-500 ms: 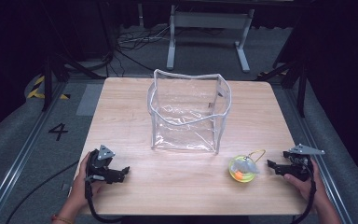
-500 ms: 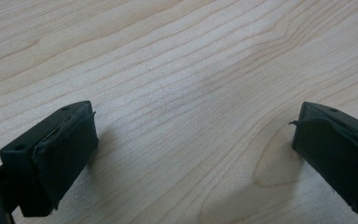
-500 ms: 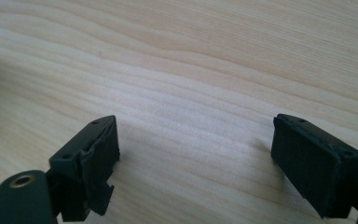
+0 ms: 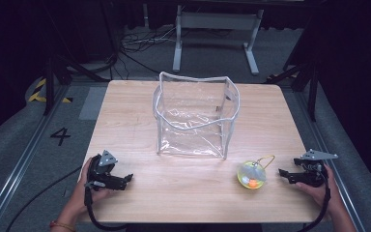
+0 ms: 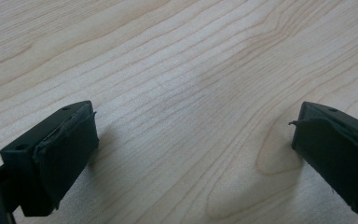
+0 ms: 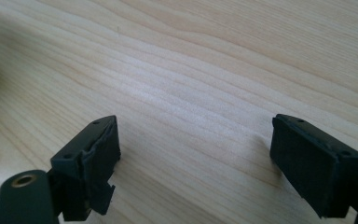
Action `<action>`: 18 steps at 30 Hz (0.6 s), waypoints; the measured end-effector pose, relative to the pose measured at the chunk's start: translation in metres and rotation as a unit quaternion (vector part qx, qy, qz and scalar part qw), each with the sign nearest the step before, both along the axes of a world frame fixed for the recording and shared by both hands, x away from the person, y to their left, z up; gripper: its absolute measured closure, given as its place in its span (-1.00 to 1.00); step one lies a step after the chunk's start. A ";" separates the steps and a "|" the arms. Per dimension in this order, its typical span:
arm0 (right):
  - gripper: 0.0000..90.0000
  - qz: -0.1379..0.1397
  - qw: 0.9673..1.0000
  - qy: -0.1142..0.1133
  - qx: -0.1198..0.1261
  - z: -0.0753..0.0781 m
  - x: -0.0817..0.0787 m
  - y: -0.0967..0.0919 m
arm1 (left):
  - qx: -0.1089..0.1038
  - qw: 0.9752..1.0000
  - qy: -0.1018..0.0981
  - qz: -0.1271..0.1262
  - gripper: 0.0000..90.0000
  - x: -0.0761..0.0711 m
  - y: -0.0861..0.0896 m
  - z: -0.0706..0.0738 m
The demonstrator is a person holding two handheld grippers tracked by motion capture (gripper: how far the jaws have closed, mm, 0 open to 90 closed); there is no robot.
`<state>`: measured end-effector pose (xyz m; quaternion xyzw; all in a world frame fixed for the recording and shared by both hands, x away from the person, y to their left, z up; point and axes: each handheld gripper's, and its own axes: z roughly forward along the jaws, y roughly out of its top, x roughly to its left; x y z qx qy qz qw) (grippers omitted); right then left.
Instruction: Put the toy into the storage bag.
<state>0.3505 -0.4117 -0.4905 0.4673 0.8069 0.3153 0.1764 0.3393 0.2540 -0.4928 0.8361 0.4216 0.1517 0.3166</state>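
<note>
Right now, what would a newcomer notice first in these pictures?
First the clear plastic bag, standing open at the middle of the wooden table. Then the small yellow ball near the front right, beside the right gripper. The left gripper rests at the front left, jaws open.

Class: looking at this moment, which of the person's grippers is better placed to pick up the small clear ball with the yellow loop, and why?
Probably the right gripper: its jaws stand open, pointing at the clear ball lying just beside it. The left gripper, also open, sits across the table.
</note>
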 end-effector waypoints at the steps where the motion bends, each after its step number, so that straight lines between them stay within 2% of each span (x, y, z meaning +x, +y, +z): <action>1: -0.62 0.006 1.000 0.006 -0.004 0.001 0.000 0.000 | 0.000 1.000 0.000 0.000 -0.99 0.000 0.000 0.000; 3: -0.54 0.019 1.000 0.021 -0.013 0.005 0.000 0.002 | 0.000 1.000 0.000 -0.001 -0.99 0.000 0.000 0.000; 6: -0.47 0.038 0.998 0.030 -0.029 0.009 0.000 0.006 | 0.002 1.000 0.000 -0.002 -0.99 0.000 0.001 0.000; 10: -0.43 0.066 0.997 0.044 -0.024 0.016 -0.001 0.014 | 0.001 1.000 0.000 0.000 -0.99 0.000 0.000 0.000; 16: -0.43 0.093 0.993 0.051 -0.053 0.032 -0.004 0.026 | 0.000 1.000 0.002 0.002 -0.99 0.000 0.000 0.000; 18: -0.43 0.101 0.992 0.053 -0.055 0.039 -0.004 0.030 | -0.001 1.000 0.002 0.001 -0.99 0.000 0.000 0.000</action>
